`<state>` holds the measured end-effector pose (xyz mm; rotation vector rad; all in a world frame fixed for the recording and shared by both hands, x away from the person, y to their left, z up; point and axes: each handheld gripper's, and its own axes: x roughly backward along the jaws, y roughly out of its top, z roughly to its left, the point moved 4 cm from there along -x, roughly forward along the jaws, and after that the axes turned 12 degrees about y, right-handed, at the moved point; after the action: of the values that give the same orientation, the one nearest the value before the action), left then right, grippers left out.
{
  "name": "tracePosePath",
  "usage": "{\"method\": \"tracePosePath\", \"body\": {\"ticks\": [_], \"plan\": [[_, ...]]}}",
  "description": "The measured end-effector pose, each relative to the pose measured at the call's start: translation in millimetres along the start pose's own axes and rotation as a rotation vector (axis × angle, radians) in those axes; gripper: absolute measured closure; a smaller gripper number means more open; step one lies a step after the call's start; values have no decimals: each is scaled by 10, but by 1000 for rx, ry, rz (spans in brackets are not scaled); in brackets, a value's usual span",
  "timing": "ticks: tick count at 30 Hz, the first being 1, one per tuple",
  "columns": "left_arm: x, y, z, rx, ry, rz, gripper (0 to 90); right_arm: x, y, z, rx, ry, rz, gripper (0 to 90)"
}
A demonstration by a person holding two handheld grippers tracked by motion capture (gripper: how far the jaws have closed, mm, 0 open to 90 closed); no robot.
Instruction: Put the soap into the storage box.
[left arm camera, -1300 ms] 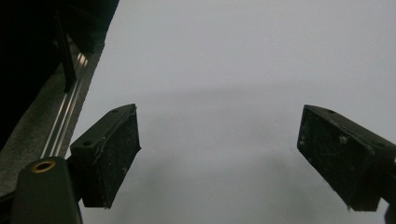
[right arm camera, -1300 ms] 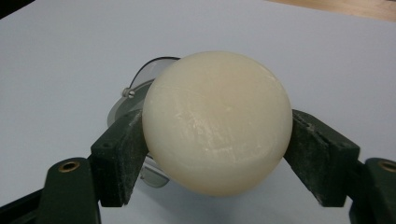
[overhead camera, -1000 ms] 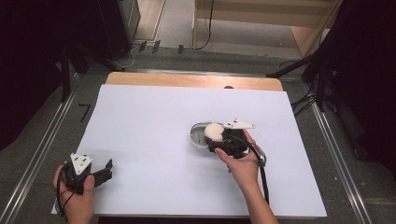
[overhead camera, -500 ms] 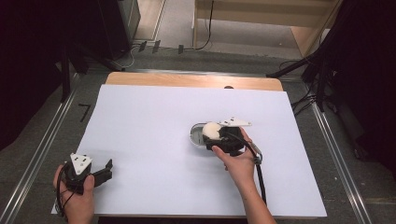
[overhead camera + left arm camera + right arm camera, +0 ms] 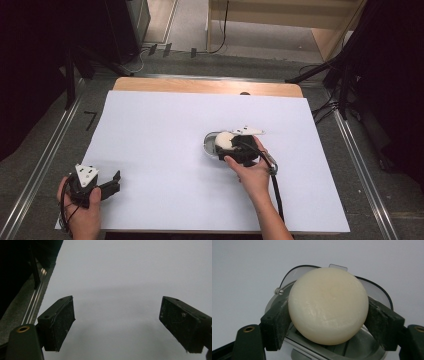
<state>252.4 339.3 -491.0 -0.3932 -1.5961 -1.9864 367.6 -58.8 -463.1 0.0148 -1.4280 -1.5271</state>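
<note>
A round cream soap bar (image 5: pixel 328 305) sits between the black pads of my right gripper (image 5: pixel 328 323), which is shut on its two sides. Just under it lies a grey soap dish (image 5: pixel 354 350) with a clear hinged lid (image 5: pixel 378 291) standing open behind. From above, the soap (image 5: pixel 224 138) and right gripper (image 5: pixel 226 146) are over the dish (image 5: pixel 208 145), right of the sheet's middle. My left gripper (image 5: pixel 115 183) rests at the front left corner, open, with bare white sheet between its pads (image 5: pixel 58 322).
A white sheet (image 5: pixel 165 125) covers the wooden table (image 5: pixel 200 86). Metal rails (image 5: pixel 45 155) run along both sides, with grey floor beyond. Cables and dark stands sit past the far edge and at the right.
My right gripper has shifted slightly left with the soap, further over the dish. The left gripper has stayed put.
</note>
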Motion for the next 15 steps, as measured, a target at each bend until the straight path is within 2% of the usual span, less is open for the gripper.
{"method": "tracePosePath", "body": {"ticks": [7, 12, 15], "plan": [[0, 0, 1, 0, -1, 0, 140, -40, -28, -12, 0, -15, 13, 251], [-1, 0, 1, 1, -3, 0, 140, -8, -20, -23, -25, -4, -35, 258], [-1, 0, 1, 1, -1, 1, 140, 11, -11, -29, -29, -2, -42, 252]]}}
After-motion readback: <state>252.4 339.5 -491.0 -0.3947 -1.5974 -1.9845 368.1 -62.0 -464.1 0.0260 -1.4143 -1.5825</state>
